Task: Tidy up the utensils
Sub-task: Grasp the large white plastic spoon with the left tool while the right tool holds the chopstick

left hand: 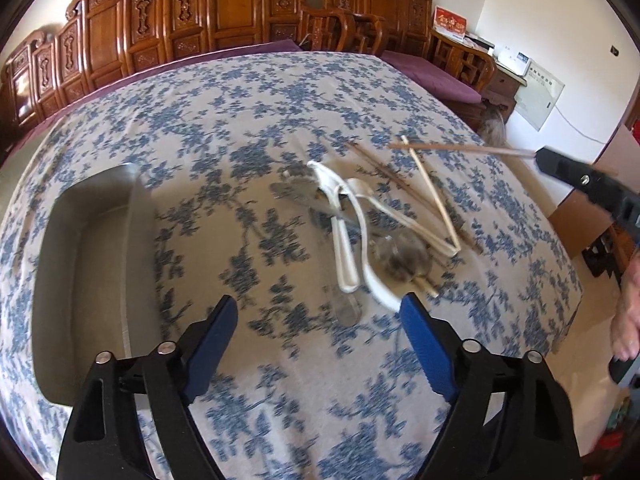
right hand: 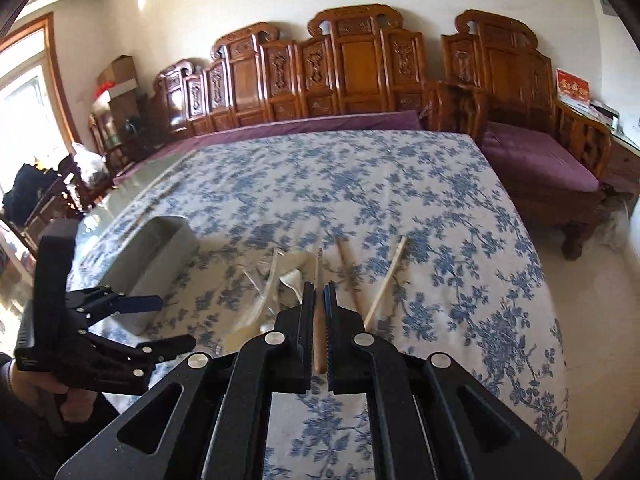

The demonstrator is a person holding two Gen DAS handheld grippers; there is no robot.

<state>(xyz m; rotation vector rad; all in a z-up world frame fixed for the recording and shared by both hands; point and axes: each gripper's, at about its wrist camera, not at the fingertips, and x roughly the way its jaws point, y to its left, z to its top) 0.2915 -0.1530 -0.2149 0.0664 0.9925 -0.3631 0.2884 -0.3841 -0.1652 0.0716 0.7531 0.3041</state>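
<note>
A pile of utensils lies on the blue-flowered tablecloth: white spoons (left hand: 348, 216), metal spoons (left hand: 296, 196), dark chopsticks (left hand: 380, 172) and a pale chopstick (left hand: 430, 192). My left gripper (left hand: 318, 312) is open and empty, just short of the pile's near end. My right gripper (right hand: 319, 290) is shut on a wooden chopstick (right hand: 319, 320) and holds it above the table; from the left wrist view the chopstick (left hand: 460, 149) sticks out of the right gripper (left hand: 538, 157) at the far right. A grey metal tray (left hand: 92, 264) sits at the left.
The tray also shows in the right wrist view (right hand: 160, 256), with my left gripper (right hand: 158, 322) in front of it. Carved wooden benches (right hand: 360, 76) with purple cushions (right hand: 540, 156) line the far side. The table edge (left hand: 568, 304) drops off at right.
</note>
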